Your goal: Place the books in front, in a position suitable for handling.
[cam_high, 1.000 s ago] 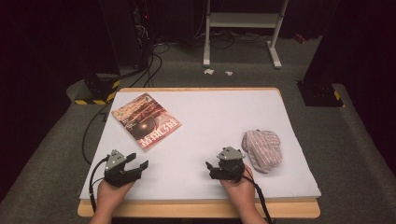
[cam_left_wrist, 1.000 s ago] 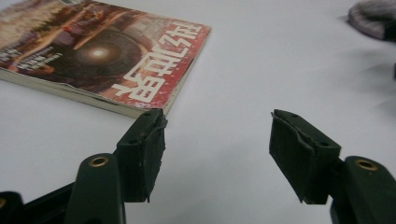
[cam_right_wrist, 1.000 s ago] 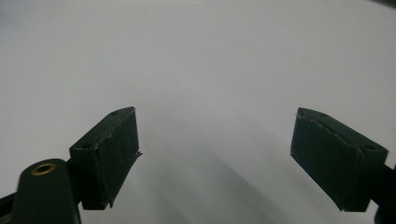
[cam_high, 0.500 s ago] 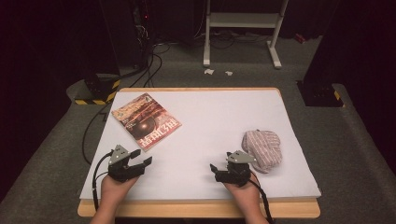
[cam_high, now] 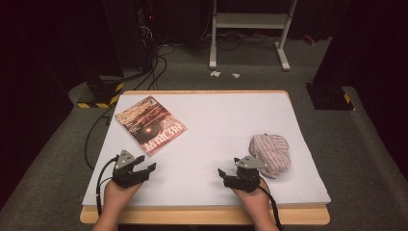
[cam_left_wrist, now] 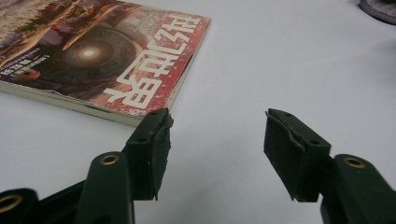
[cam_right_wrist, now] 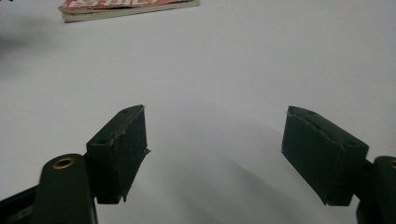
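Two grippers sit low in the high view, one in each hand, on a white sheet [cam_high: 226,130] that covers the table. At lower left, the left gripper [cam_high: 146,169] points toward the right of the frame, its jaws apart with nothing between them; they have just been closing a little. In the left gripper view its jaws rise from the bottom edge with bare sheet in the gap, and the book's near corner lies just beyond the left jaw, not touching it. The book [cam_high: 150,124] lies flat in the left centre of the high view, turned at an angle, its red and brown cover up, just above the left gripper.

Right of centre, low in the frame, the right gripper [cam_high: 223,174] points toward the left, jaws wide and empty; these too have just been closing slightly. The right gripper view shows bare sheet between its jaws and the book's edge at the top left. A striped cloth [cam_high: 270,153] lies crumpled just right of the right gripper, close beside it.
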{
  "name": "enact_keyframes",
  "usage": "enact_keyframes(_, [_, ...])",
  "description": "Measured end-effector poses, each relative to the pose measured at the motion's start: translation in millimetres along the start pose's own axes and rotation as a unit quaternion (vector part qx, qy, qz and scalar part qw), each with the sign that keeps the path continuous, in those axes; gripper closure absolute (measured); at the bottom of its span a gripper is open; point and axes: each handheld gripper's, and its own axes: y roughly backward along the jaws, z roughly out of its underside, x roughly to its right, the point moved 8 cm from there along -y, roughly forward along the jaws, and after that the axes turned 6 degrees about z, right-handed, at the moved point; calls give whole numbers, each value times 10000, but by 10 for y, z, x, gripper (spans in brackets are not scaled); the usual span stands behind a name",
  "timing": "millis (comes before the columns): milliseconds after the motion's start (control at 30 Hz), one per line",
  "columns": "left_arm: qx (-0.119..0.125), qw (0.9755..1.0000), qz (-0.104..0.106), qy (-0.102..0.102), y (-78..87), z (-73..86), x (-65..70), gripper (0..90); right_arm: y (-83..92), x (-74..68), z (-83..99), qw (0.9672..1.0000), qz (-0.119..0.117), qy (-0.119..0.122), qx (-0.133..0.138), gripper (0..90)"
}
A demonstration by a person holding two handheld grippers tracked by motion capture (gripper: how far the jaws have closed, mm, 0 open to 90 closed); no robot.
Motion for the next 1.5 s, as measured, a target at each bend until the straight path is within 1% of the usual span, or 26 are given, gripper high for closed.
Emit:
enact_keyframes(133, [32, 10000, 1, 17, 12, -3, -12, 410, -10, -11, 7, 10000, 38, 63, -16, 244])
enact_keyframes(267, [32, 10000, -3, 42, 13, 2, -23, 411, -9, -48, -2, 10000, 11, -2, -3, 247])
enact_keyframes(400, [-15, 10000, -26, 65, -7, 20, -36, 411, -18, -104, -10, 10000, -82, -6, 4, 245])
enact_keyframes(433, [-30, 9999, -44, 100, -21, 29, -50, 411, -18, -142, -30, 9999, -151, 54, 33, 245])
enact_keyframes(500, [-40, 9999, -59, 121, -26, 33, -59, 410, -19, -161, -40, 9998, -173, 77, 41, 246])
enact_keyframes(533, [-48, 9999, -73, 134, -32, 36, -73, 410, -30, -226, -68, 9995, -246, 186, 53, 247])
enact_keyframes(567, [-52, 9998, -91, 188, -37, 40, -90, 410, -37, -251, -75, 9994, -268, 200, 37, 247])
enact_keyframes(667, [-43, 9996, -128, 242, -36, 41, -138, 410, -107, -348, -112, 9989, -346, 323, -26, 257])
enact_keyframes(733, [-56, 9993, -181, 315, -39, 47, -186, 410, -161, -405, -138, 9989, -273, 380, -61, 290])
enact_keyframes(767, [-56, 9993, -181, 315, -39, 47, -186, 410, -189, -432, -155, 9989, -241, 403, -64, 303])
enact_keyframes(833, [-31, 9988, -197, 441, -37, 48, -242, 417, -255, -485, -207, 9985, -291, 449, -134, 319])
enact_keyframes(900, [-6, 9987, -209, 476, -36, 44, -274, 422, -332, -508, -280, 9982, -229, 528, -190, 320])
enact_keyframes(1000, [12, 9981, -215, 576, -55, 37, -331, 422, -463, -511, -413, 9985, -271, 405, -235, 353])
enact_keyframes(1033, [20, 9980, -224, 598, -60, 30, -355, 422, -516, -507, -454, 9983, -282, 432, -258, 360])
enact_keyframes(1133, [117, 9973, -251, 676, -90, -18, -416, 426, -691, -501, -553, 9979, -245, 459, -383, 367])
enact_keyframes(1167, [117, 9973, -251, 676, -90, -18, -416, 431, -741, -500, -579, 9979, -240, 446, -408, 369])
enact_keyframes(1200, [86, 9964, -260, 798, -127, -46, -475, 427, -825, -496, -626, 9976, -220, 477, -447, 367])
enact_keyframes(1233, [75, 9962, -310, 813, -148, -65, -503, 427, -876, -494, -657, 9975, -170, 501, -466, 366])
enact_keyframes(1300, [94, 9960, -345, 820, -170, -88, -526, 427, -1024, -502, -772, 9976, -97, 527, -437, 371])
enact_keyframes(1333, [94, 9960, -345, 820, -170, -88, -526, 426, -1024, -502, -772, 9976, -97, 527, -437, 371])
enact_keyframes(1367, [76, 9954, -412, 858, -203, -86, -562, 425, -1167, -520, -895, 9979, -51, 482, -421, 384])
enact_keyframes(1400, [76, 9954, -412, 858, -203, -86, -562, 424, -1167, -520, -895, 9979, -51, 482, -421, 384])
enact_keyframes(1433, [21, 9947, -417, 942, -235, -68, -591, 419, -1278, -543, -983, 9982, -35, 447, -405, 396])
enact_keyframes(1500, [-22, 9945, -438, 946, -262, -55, -607, 415, -1415, -570, -1065, 9980, -51, 426, -469, 396])
